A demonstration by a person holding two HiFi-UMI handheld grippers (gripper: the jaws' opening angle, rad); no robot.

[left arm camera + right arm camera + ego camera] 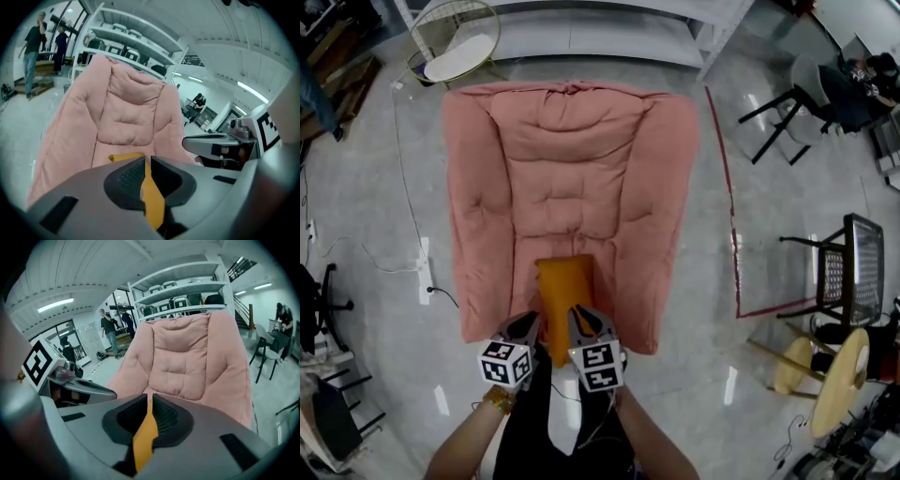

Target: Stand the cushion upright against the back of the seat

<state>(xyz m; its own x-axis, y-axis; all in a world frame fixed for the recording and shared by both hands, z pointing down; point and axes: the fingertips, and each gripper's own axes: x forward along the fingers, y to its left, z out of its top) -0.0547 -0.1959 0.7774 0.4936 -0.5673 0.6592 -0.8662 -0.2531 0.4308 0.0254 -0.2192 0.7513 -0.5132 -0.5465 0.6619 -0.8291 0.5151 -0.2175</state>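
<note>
Nearest, at the bottom centre of the head view, the left gripper (528,323) and the right gripper (581,319) sit side by side. Both are grey moulded plastic shells, each bearing a white cube printed with black square markers. Both are pinched nearly closed on the near edge of the cushion (564,286). In each gripper view a thin fold of its smooth orange-yellow fabric is squeezed between ribbed black pads.

That cushion is a flat oblong, stretching from the grippers over the front of the seat in the lower middle of the frame. Whether it rests on the seat or hangs just above is hard to tell from overhead.

Around it, the chair (572,159) is a broad, soft lounger in matte salmon-pink fabric, quilted with tufted seams and plump rolled sides.

It stands on a floor (366,197) of pale grey polished stone, glossy with reflected lights. A red tape line (727,187) runs to the right of the chair. White metal shelving (600,42) crosses the top, with a round wire-frame side table (455,42) at upper left. A black mesh chair (853,267) stands at the right edge.
</note>
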